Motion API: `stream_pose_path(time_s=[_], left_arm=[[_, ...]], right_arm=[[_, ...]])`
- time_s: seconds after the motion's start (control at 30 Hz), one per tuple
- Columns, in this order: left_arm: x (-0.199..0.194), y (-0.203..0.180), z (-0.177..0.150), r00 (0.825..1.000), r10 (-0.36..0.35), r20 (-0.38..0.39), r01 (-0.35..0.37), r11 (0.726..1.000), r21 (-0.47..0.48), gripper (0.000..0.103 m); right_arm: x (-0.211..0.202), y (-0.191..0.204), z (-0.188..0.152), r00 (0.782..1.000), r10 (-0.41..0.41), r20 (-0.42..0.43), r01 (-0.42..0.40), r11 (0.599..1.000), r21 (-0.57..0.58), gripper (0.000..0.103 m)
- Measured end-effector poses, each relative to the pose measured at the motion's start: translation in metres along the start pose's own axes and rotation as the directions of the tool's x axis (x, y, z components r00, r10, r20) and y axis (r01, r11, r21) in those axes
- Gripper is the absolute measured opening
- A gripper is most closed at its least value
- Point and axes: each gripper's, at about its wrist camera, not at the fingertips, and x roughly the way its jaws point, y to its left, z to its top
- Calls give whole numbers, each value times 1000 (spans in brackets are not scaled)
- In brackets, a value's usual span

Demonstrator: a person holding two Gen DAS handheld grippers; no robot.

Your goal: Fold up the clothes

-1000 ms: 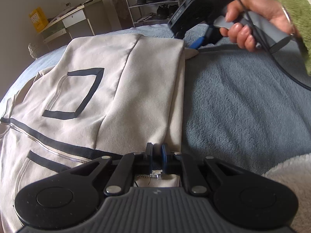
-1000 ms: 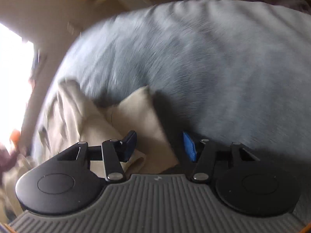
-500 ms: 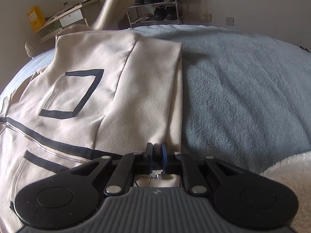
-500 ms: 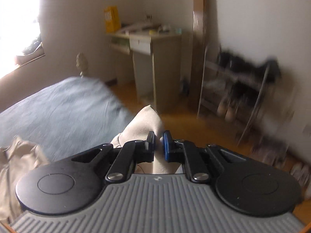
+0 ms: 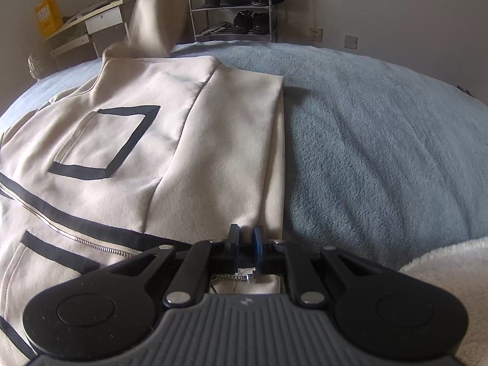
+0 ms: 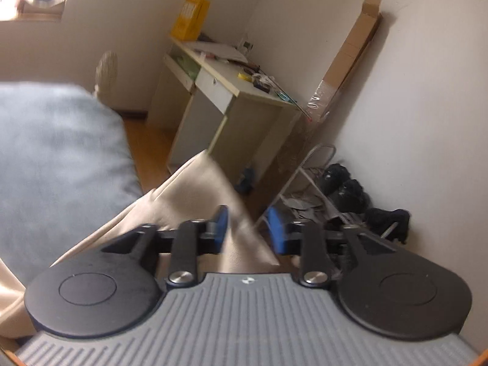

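Jacket (image 5: pixel 170 140), beige with black trim, lies spread on the blue blanket (image 5: pixel 381 140) in front of you, zip (image 5: pixel 85 241) running across its lower left and a black-outlined pocket (image 5: pixel 106 143) on the chest. Your left gripper (image 5: pixel 245 248) points down at the near hem, its jaws nearly together and clamped on the black band there, with the zip's end just behind the pads. One sleeve (image 5: pixel 158 15) is lifted off the bed at the far edge and looks blurred in the left view. Your right gripper (image 6: pixel 247 228) is up in the air, aimed toward the desk (image 6: pixel 231 85) and the shoe rack (image 6: pixel 329 195) by the wall. Its jaws are opening; the sleeve (image 6: pixel 195 201) runs up between the blue pads (image 6: pixel 221 222), and it seems to touch the left-hand pad only, though blur makes that hard to judge. A cardboard box (image 6: pixel 350 58) leans on the wall beside the desk. White fleece (image 5: pixel 451 268) shows at the lower right of the left view.
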Motion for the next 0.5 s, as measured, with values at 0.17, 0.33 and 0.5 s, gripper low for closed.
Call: stream_pose_path(time_s=[0.17, 0.33, 0.5], left_arm=[[-2, 2, -5, 999, -18, 31, 18, 1000, 10, 11], [-2, 3, -5, 999, -22, 37, 22, 1000, 4, 11], [-4, -4, -6, 999, -1, 42, -1, 998, 61, 11]], right_arm=[[-22, 11, -65, 957, 289, -28, -275, 932, 235, 51], [-53, 42, -162, 799, 590, -114, -502, 760, 412, 49], [-60, 97, -175, 734, 673, -92, -620, 719, 315, 50]])
